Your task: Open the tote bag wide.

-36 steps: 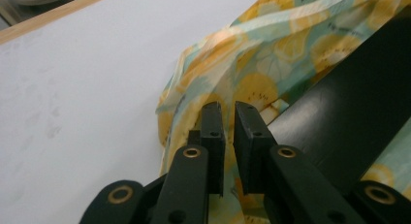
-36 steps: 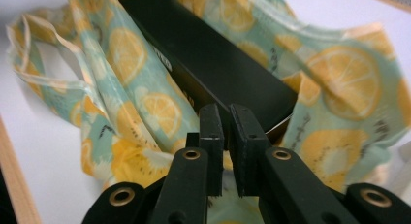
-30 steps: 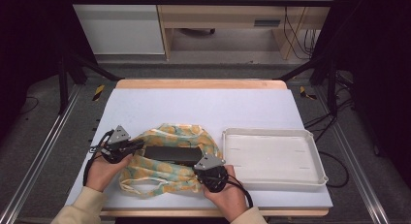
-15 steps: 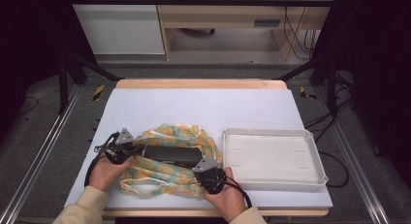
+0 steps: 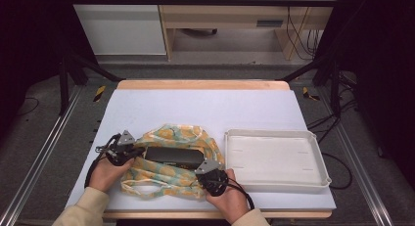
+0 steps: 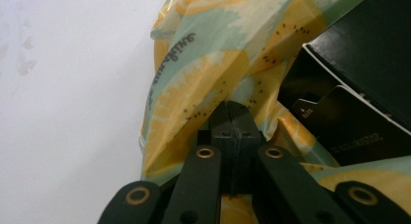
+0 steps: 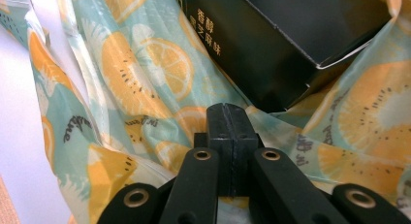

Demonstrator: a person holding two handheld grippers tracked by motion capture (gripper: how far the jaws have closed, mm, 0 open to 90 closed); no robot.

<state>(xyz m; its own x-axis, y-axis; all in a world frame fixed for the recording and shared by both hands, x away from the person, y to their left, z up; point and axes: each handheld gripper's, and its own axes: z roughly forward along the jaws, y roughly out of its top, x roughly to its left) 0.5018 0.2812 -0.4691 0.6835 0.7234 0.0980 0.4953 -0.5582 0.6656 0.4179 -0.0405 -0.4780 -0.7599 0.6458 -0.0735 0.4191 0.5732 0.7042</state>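
a crumpled plastic bag printed with orange slices on pale green point(image 5: 171, 160) lies on the near left part of the white worktop point(image 5: 205, 106), and a flat black cardboard box with gold lettering point(image 5: 174, 156) lies partly inside its mouth, its top face showing between the folds. the left gripper point(image 5: 133, 151) sits at the bag's left edge, held in the person's left hand point(image 5: 108, 170), and its black fingers point(image 6: 231, 124) are pressed fully together with a fold of the fruit-print film gathered right at their tips; in the left gripper view the box's dark corner with a small white-printed label sits just to the right of that fold. the right gripper point(image 5: 208, 169) is at the bag's near right corner, held in the right hand point(image 5: 230, 199), and its fingers point(image 7: 228, 124) are likewise closed tight, pinching the film just below the box's near corner, where the gold characters on the side of the box are readable in the right gripper view. the bag's looped handles trail along the near edge of the worktop between the two hands. to the right of the bag, just beside it, stands a shallow white rectangular plastic tray point(image 5: 313, 179), its left rim near the right gripper.
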